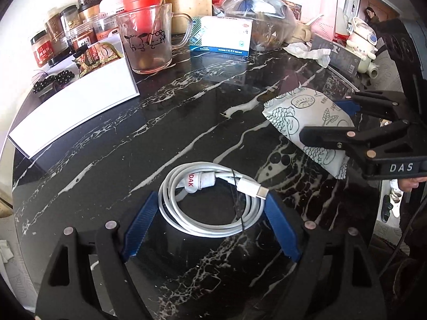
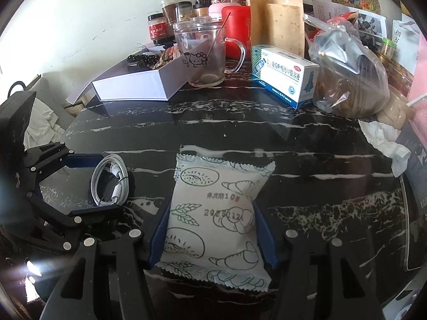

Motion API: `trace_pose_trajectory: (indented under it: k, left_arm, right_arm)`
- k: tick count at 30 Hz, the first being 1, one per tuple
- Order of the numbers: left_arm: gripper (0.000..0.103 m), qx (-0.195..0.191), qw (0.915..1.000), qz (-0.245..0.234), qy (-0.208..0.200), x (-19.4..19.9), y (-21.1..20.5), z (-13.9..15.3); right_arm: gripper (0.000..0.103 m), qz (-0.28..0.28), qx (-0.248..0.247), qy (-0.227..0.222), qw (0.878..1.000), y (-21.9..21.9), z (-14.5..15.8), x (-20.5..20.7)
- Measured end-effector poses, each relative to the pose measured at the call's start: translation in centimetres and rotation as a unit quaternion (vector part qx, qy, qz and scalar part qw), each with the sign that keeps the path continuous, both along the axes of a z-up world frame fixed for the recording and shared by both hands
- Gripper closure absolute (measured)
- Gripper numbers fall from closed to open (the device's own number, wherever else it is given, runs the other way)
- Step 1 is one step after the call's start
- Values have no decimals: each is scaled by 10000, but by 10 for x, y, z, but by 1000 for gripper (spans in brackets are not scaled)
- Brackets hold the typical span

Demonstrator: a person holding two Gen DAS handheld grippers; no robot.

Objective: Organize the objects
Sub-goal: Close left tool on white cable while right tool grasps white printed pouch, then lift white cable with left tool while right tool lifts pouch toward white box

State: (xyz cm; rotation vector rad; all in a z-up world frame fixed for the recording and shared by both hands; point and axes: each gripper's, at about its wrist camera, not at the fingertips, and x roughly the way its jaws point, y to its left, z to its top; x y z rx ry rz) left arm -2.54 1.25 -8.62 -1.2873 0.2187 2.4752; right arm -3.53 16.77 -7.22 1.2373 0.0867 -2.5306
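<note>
A coiled white charging cable (image 1: 210, 202) lies on the black marble table (image 1: 160, 133). My left gripper (image 1: 210, 210) is open with its blue fingers on either side of the coil, touching its edges. A white snack packet with bread drawings (image 2: 216, 221) lies flat on the table. My right gripper (image 2: 210, 226) has its blue fingers pressed against both sides of the packet. The packet (image 1: 307, 122) and right gripper (image 1: 344, 122) also show in the left wrist view. The cable (image 2: 110, 180) and left gripper (image 2: 90, 184) show in the right wrist view.
An open white box (image 2: 133, 85) stands at the back left, a glass mug (image 2: 205, 53) and a medicine carton (image 2: 285, 76) behind. Jars (image 1: 58, 37), a plastic bag (image 2: 349, 77) and crumpled tissue (image 2: 387, 144) crowd the back and right edge.
</note>
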Motion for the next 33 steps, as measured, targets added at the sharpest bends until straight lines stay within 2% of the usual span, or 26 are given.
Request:
trace_pose_trajectory:
  k: [6,12,14,16,19,24,33]
  left_arm:
    - [13,17,10000,21,46,-3,1,-2]
    - [11,23,10000,33,68,-5,1,-3]
    - [13,44,10000,18,85,-5,1,-3]
    - [22,54,9999,-6,133,-4,2,-1]
    - [25,47,9999,-2,164,-2,4,0]
    - [26,-76,9996,11,258,3,9,2]
    - [27,-7,9997,168,189,4,5,9]
  right_arm:
    - [30,80,190,-66,9998,-9,-11,-2]
    - [29,102,232,61,9997,-10,-13,1]
    - [29,86,184,89,9998,-9,-12,1]
    - [35,40,179,118,9998,-8,-12,1]
    - [43,-114,13,78,9999,-2,-10,0]
    - [44,-160,6,79,9998,-1,-8,0]
    - [45,-155,-30,85,9998,-2,-4,5]
